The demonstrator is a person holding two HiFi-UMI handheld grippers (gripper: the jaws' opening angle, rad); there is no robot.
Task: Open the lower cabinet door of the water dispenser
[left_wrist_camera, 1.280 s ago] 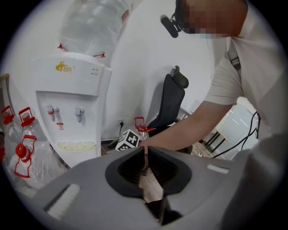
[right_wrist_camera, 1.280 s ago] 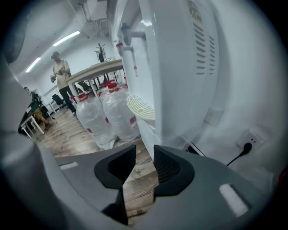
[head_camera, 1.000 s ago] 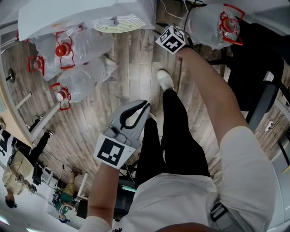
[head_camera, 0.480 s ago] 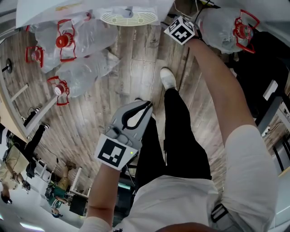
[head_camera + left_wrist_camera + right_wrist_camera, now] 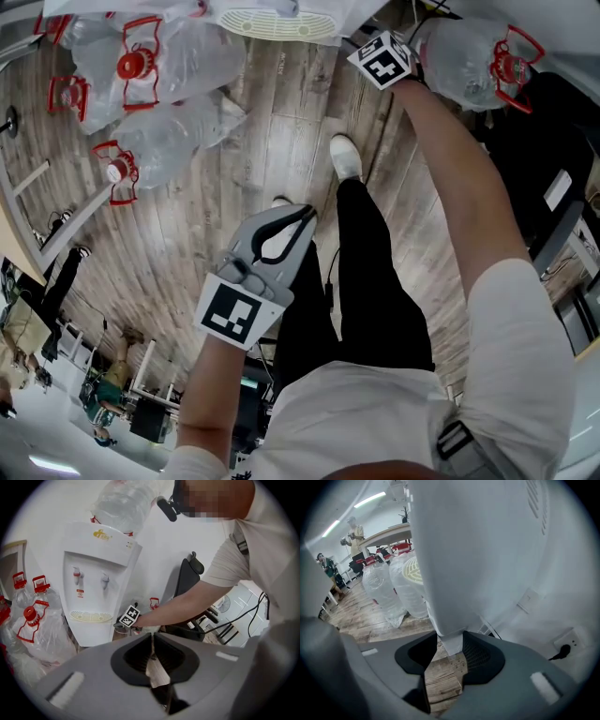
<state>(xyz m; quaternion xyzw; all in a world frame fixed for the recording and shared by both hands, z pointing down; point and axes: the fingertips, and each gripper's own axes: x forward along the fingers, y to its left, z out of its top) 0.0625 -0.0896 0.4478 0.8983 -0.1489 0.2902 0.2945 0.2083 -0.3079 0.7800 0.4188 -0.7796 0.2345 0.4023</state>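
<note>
Plainly, the right tool (image 5: 451,645) stood wide around the water dispenser's (image 5: 440,573) white bottom edge; the left tool (image 5: 152,637) was closed, empty. Its gold logo (image 5: 102,535) was illegible.

**Plank floor, white walls**

Grey-brown wooden floor (image 5: 272,141) underfoot; clear jugs (image 5: 159,66) with red handles crowd one side; a white wall (image 5: 159,541) stands behind, with a socket (image 5: 568,645) low down; a black chair (image 5: 187,576) is nearby; strip lights (image 5: 370,499) overhead; far off, people (image 5: 354,527) by a table (image 5: 389,532).
</note>
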